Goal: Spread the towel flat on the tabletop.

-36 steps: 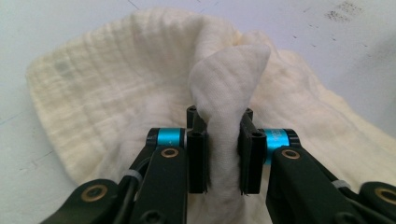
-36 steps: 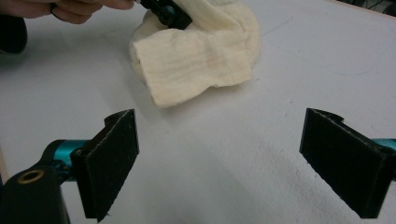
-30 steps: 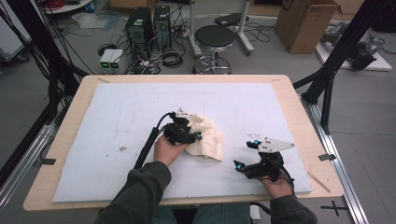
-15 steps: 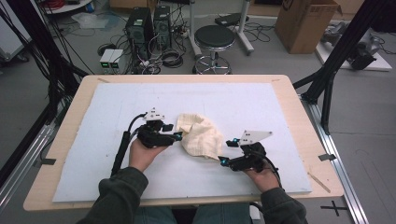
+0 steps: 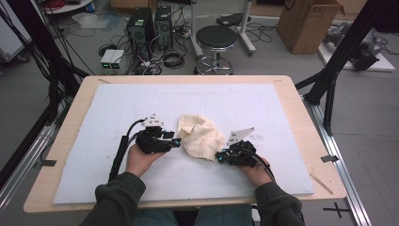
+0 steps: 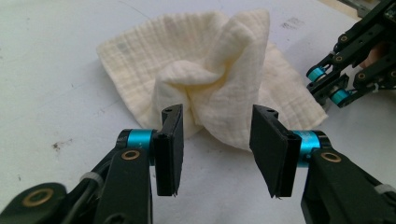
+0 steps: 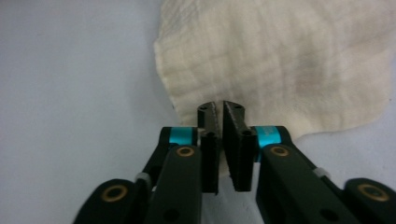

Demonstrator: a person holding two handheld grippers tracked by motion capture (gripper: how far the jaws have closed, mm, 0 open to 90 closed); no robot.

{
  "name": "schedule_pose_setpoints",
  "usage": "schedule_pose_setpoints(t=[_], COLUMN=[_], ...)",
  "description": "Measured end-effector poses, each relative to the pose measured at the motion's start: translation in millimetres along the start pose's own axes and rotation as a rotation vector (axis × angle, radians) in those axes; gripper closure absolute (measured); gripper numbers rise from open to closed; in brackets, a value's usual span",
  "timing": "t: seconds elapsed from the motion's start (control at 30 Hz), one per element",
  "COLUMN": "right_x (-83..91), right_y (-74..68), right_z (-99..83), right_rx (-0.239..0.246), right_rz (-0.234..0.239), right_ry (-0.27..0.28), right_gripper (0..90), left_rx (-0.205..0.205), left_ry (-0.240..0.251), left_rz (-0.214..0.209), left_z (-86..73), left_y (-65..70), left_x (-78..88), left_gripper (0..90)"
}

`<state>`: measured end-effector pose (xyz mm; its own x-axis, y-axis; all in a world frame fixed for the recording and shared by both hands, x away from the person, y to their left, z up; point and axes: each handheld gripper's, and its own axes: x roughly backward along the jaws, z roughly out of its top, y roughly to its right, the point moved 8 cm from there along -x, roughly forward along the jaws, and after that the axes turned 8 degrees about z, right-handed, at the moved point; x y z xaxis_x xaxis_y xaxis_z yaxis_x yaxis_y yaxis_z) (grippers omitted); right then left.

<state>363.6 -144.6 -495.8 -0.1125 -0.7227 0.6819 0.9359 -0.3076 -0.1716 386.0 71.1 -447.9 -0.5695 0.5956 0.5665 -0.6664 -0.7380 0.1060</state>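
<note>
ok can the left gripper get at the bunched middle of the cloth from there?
Probably yes. The left gripper has its jaws apart, having just been closing, with the cloth fold right ahead, nothing between them, and the right gripper off to one side.

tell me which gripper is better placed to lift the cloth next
Right, probably. The right gripper has just closed, its jaws pinching the cloth at its near edge. The left gripper has been closing but stands open short of the bunched folds.

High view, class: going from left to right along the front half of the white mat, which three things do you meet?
left gripper → cream cloth → right gripper
</note>
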Motion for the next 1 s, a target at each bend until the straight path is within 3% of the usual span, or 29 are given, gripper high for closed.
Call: schedule_pose_setpoints(t=[0.1,0.2,0.37,0.53,0.67,0.8,1.0], right_x=[4.4,14.9,31.0,52.4,67.4,69.8,64.4], right_y=[-0.9,-0.1,2.6,6.7,11.5,10.0,5.8], right_z=[-0.7,-0.2,-0.9,-18.1,-36.0,-46.4,-40.7], right_rx=[-0.002,-0.011,-0.008,-0.024,-0.055,-0.065,-0.037], right_rz=[0.001,0.004,-0.022,-0.069,-0.097,-0.098,-0.085], right_ry=[-0.002,0.032,0.050,0.050,0.052,0.049,0.054], right_gripper=[89.2,89.4,89.4,89.4,89.4,89.3,89.1], left_rx=[-0.016,-0.020,-0.025,-0.024,-0.020,-0.059,-0.080], left_ry=[-0.004,-0.002,-0.020,-0.023,-0.028,-0.069,-0.089], left_rz=[-0.013,-0.020,-0.024,-0.031,-0.067,-0.107,-0.126], left_z=[-0.9,-0.9,-3.6,-4.1,-6.0,-11.9,-11.5], left_y=[2.4,4.6,5.8,7.5,15.1,28.0,42.1], left_x=[-0.2,-0.2,-2.4,-4.6,-11.2,-22.8,-43.6], left_gripper=[56.3,56.9,56.7,56.7,57.6,62.6,62.2])
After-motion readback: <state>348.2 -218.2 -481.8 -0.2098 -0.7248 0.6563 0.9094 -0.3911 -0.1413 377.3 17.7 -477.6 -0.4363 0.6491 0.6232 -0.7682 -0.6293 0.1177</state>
